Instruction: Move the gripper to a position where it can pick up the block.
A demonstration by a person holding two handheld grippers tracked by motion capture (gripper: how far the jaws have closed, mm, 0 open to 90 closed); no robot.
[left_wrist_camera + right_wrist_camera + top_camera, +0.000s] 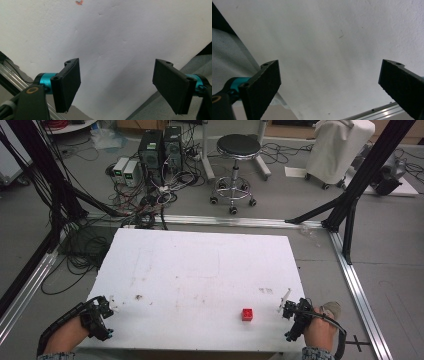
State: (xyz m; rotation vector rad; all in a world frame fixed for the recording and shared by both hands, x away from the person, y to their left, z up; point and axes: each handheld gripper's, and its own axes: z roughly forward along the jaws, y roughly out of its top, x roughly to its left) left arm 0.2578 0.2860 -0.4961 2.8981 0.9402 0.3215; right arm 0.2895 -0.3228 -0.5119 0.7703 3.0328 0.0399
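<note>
Left hand-held gripper (116, 87) agape | red block (79, 2) edge-cropped, blurred

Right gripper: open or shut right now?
Open. In the right gripper view, the right gripper has its jaws standing wide apart, with bare white table between them.

Grey floor (280, 205), stool (238, 145), tangled cables (145, 202).

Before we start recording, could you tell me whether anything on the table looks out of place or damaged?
Nothing serious. The white table carries faint scuffs and small dark specks, and a lone red block sits upright near the right gripper. Both grippers rest open at the near corners, the left gripper included.
</note>
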